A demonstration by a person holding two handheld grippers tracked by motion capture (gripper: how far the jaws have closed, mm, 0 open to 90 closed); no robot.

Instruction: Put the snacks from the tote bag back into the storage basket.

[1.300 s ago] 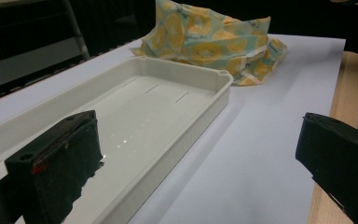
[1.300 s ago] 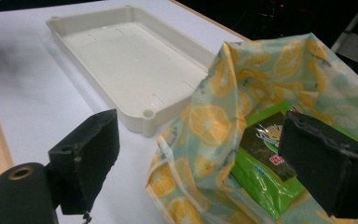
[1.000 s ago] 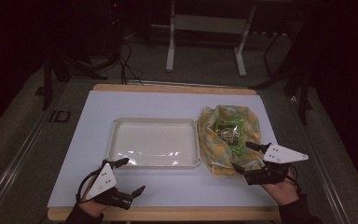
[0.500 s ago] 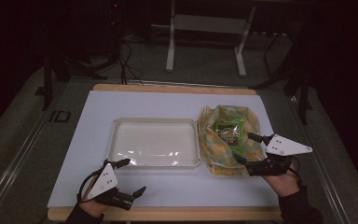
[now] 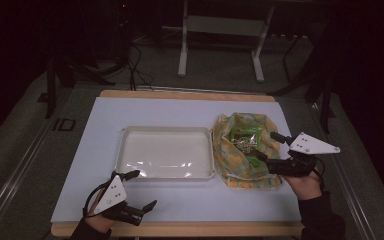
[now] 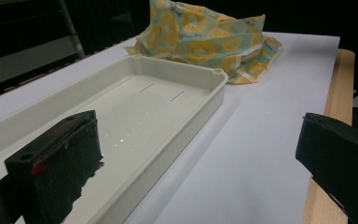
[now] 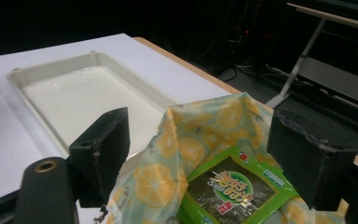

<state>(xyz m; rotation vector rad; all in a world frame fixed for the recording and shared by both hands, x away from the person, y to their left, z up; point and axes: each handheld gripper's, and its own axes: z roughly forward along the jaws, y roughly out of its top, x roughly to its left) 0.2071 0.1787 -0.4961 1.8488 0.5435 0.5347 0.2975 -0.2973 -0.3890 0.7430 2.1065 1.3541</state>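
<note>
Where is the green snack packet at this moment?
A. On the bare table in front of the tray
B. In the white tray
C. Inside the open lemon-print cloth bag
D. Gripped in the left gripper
C: the green snack packet lies inside the open lemon-print cloth bag, while the white tray beside it holds nothing.

The right tool (image 5: 266, 146) now sits farther right and back, jaws spread wide over the bag (image 5: 240, 172).

white table (image 5: 180, 107) with wooden edge (image 5: 185, 94); metal stand legs (image 5: 182, 55) on the floor behind
</note>
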